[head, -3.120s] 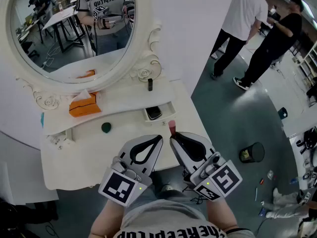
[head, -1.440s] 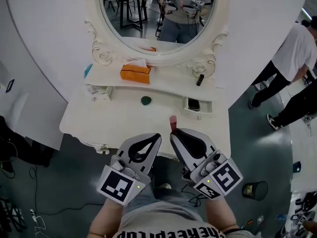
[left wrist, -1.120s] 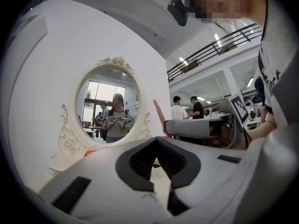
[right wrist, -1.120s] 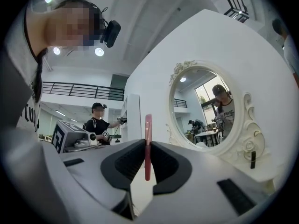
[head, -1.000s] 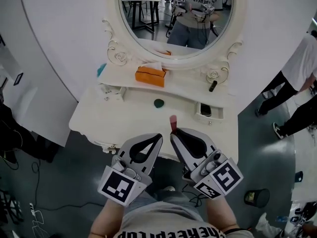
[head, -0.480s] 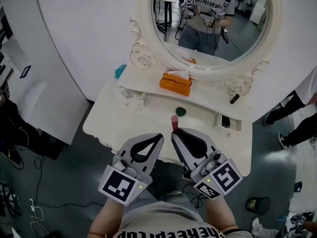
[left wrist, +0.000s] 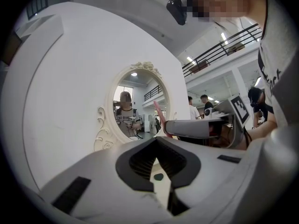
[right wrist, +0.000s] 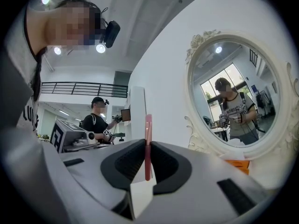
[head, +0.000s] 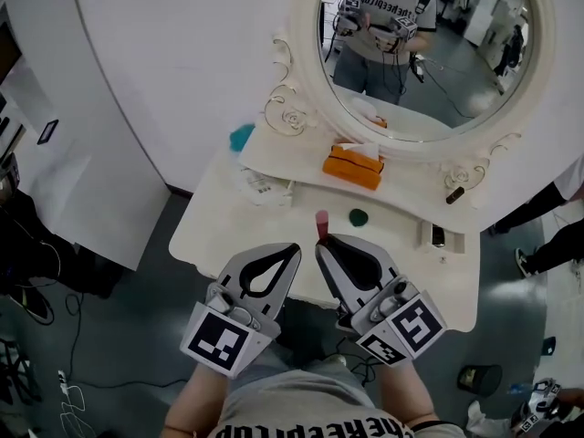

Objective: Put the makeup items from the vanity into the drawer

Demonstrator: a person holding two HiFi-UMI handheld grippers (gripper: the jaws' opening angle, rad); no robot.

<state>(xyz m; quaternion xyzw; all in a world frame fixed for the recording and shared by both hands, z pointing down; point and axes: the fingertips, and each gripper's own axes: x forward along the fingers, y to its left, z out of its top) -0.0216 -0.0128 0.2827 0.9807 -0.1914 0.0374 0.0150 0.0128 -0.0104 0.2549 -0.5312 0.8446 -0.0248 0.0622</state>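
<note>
Makeup items are seen on the white table (head: 233, 231), and their places are given here from the orange tissue box (head: 352, 168), which is standing on the table's upper shelf. Far to the left of the box, a teal object (head: 242, 137) is seen; what it is cannot be told. Below the box and to its left, the left tool (head: 292, 248) is held with its jaws closed together, and nothing is kept between them. Below the box and only slightly left of it, the right tool (head: 323, 243) is clamped on a thin pink stick (head: 321, 221), which is pointing out of the jaw tips toward the box. A round green item (head: 358, 216) is lying on the table just below the box. Further right and lower, a small open drawer (head: 427, 235) is seen with a dark item inside. To the right of the box, on the same shelf, a dark tube (head: 453, 194) is lying.
</note>
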